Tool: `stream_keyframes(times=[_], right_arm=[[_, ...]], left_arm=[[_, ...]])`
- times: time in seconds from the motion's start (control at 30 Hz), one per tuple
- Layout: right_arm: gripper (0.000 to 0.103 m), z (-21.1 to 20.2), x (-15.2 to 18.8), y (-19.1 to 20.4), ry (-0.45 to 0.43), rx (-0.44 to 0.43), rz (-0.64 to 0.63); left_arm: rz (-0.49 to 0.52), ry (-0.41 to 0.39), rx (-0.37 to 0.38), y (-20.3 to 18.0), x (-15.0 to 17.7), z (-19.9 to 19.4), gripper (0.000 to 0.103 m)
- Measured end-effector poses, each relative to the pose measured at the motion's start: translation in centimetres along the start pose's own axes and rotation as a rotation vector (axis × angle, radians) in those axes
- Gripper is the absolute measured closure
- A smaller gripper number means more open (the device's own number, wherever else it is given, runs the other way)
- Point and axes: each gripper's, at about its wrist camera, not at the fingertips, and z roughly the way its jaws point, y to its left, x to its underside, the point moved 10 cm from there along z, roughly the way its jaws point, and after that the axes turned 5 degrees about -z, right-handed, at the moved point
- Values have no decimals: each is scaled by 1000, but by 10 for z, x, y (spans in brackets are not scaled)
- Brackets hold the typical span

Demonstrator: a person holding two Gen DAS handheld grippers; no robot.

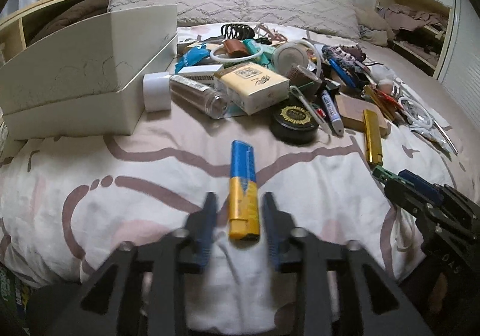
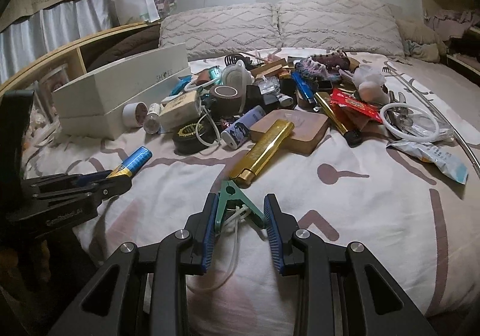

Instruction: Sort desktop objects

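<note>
Left claw point(image 1: 238, 210) is clamped on a blue and yellow lighter point(image 1: 243, 190) sticking straight out ahead. Past it sits the junk pile point(image 1: 270, 77), white shoebox point(image 1: 87, 71) up ahead-left, right claw point(image 1: 390, 178) off right pinching a green clip point(image 1: 381, 172).

The lighter point(image 1: 243, 189) near the left gripper point(image 1: 239, 210) is blue at its far end and yellow at its near end. Both grippers are black with blue pads point(image 1: 207, 234). The clip point(image 2: 237, 205) in the right gripper point(image 2: 241, 211) is green. The bedspread point(image 1: 135, 204) is white with mauve lines and pale pink patches. Farther off lie a gold lighter point(image 2: 264, 149), a white box point(image 1: 90, 65), a cream tissue pack point(image 1: 255, 86), a black round tin point(image 1: 295, 122) with a gold emblem, and beige pillows point(image 2: 270, 26) with a wavy pattern.
</note>
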Motion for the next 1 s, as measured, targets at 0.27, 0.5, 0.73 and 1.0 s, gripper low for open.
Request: stream_keyframes(times=[0.27, 0.5, 0.73, 1.0], right_arm=[[71, 2, 1, -2, 7, -19, 38], [71, 4, 1, -3, 12, -21, 47], [49, 5, 1, 4, 21, -105, 68], [49, 4, 0, 5, 9, -100, 62]], left_arm=[[-35, 25, -209, 33, 3, -4, 20], [-120, 22, -283, 68, -10, -1, 16], [-160, -10, -330, 81, -24, 7, 14], [-132, -20, -225, 53, -20, 6, 5]])
